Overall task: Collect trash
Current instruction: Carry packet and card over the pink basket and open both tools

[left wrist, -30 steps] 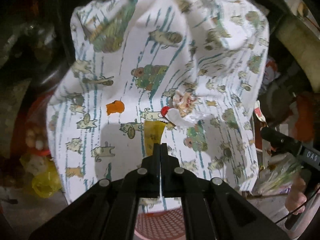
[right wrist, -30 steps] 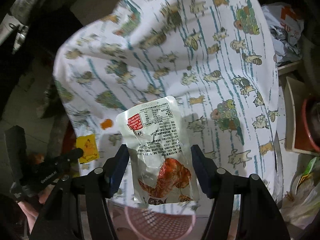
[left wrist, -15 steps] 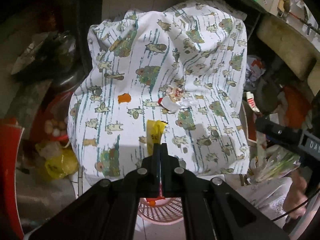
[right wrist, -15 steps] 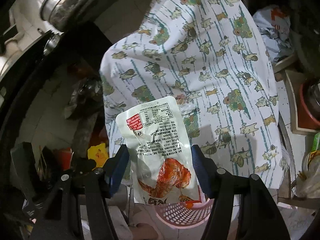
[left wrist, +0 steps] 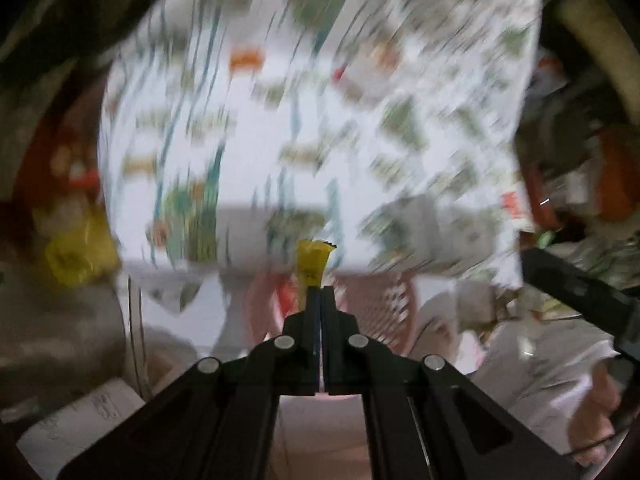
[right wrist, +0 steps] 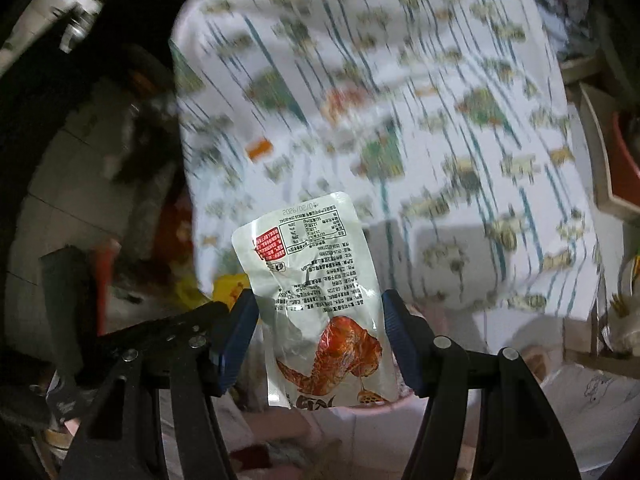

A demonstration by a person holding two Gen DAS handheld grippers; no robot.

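Observation:
My left gripper [left wrist: 320, 292] is shut on a small yellow wrapper [left wrist: 314, 264] that sticks up past its tips. It hangs over the pink mesh basket [left wrist: 376, 312] standing below the table's near edge. My right gripper [right wrist: 320, 320] is shut on a white snack pouch [right wrist: 316, 280] with a red chicken-wing picture, held by its sides between the blue pads [right wrist: 240, 324]. The basket's pink rim [right wrist: 360, 406] shows just under the pouch. An orange scrap [right wrist: 258, 148] and a crumpled red-and-white wrapper [right wrist: 344, 102] lie on the cartoon-print tablecloth [right wrist: 420, 80]. Both views are motion-blurred.
A yellow bag [left wrist: 76, 256] and red items sit on the floor to the left of the table. Paper sheets [left wrist: 80, 420] lie at lower left. A wooden tray [right wrist: 600, 152] and clutter crowd the right side. A hand [left wrist: 592, 412] holds the right tool.
Both grippers have pulled back from the tabletop toward its near edge and sunk lower. The pink basket now looms larger beneath them. Both grips are unchanged.

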